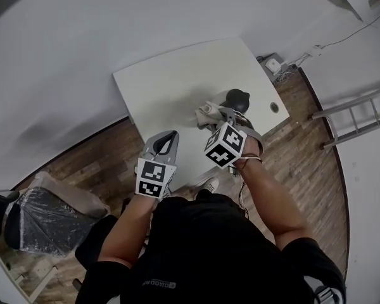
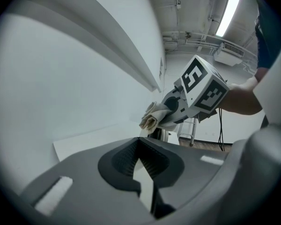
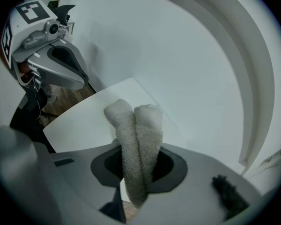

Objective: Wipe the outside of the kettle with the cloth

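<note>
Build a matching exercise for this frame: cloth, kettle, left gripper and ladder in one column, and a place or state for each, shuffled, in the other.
Things:
1. cloth
2. kettle
3. left gripper
4. ladder

Places and states:
A. standing on the white table
B. jaws together, nothing between them
C. off the table, by the wall over the wooden floor
D. clamped in the right gripper

Pairs: 1-D, 2-A, 3-B, 4-C
</note>
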The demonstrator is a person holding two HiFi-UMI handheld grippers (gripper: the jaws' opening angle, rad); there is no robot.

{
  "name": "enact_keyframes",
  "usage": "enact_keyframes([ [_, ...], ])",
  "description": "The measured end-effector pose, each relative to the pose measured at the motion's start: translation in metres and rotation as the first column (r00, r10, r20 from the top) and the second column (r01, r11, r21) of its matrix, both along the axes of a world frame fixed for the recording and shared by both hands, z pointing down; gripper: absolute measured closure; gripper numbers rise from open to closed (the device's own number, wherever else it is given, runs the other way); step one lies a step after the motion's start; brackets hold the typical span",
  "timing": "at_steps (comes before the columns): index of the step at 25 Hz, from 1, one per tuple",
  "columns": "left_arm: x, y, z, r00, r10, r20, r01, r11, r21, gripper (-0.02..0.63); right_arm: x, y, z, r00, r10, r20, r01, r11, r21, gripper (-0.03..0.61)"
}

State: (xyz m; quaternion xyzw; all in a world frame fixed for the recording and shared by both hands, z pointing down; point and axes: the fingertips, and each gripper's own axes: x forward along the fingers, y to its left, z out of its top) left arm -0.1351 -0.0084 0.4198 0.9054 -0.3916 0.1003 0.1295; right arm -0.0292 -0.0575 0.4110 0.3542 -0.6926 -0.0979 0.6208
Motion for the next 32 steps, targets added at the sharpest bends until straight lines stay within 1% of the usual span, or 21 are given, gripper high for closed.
enact_keyframes([
  [4,-0.002,0.004,0.004,1.0,-0.009,0.008,0.01,1.0,-0.012,0.607,-0.01,0.012,0.012,0.998,0.004,0.067,-0.002,1.0,-0.03,0.488],
  [9,-0.007,0.007,0.011,0.999,-0.01,0.041,0.011,1.0,-0.028,0.607,-0.019,0.022,0.034,0.989,0.015,0.15,-0.004,0.997,-0.075,0.488],
  [15,-0.014,0.01,0.018,0.997,-0.022,0.069,0.025,0.999,-0.048,0.607,-0.028,0.032,0.062,0.975,0.019,0.222,0.008,0.992,-0.123,0.488],
  [18,-0.016,0.009,0.025,0.996,-0.029,0.081,0.034,0.997,-0.066,0.607,-0.031,0.034,0.076,0.961,0.043,0.273,0.0,0.988,-0.157,0.488],
  [21,-0.018,0.01,0.029,0.995,-0.033,0.091,0.04,0.996,-0.081,0.607,-0.032,0.035,0.089,0.936,0.091,0.339,-0.022,0.979,-0.201,0.488],
  [24,-0.019,0.01,0.032,0.995,-0.037,0.097,0.046,0.995,-0.092,0.607,-0.031,0.036,0.101,0.893,0.162,0.42,-0.053,0.964,-0.26,0.488],
  [26,-0.018,0.01,0.035,0.994,-0.038,0.102,0.048,0.994,-0.099,0.607,-0.03,0.037,0.111,0.853,0.219,0.474,-0.074,0.949,-0.306,0.488],
  [27,-0.018,0.01,0.036,0.994,-0.037,0.104,0.048,0.994,-0.102,0.607,-0.03,0.038,0.116,0.823,0.258,0.506,-0.086,0.937,-0.337,0.488],
  [29,-0.016,0.01,0.038,0.993,-0.031,0.11,0.043,0.993,-0.107,0.607,-0.031,0.043,0.126,0.749,0.345,0.566,-0.11,0.907,-0.408,0.488],
  [32,-0.014,0.012,0.04,0.993,-0.022,0.117,0.036,0.992,-0.118,0.607,-0.024,0.047,0.14,0.648,0.456,0.611,-0.138,0.858,-0.495,0.488],
])
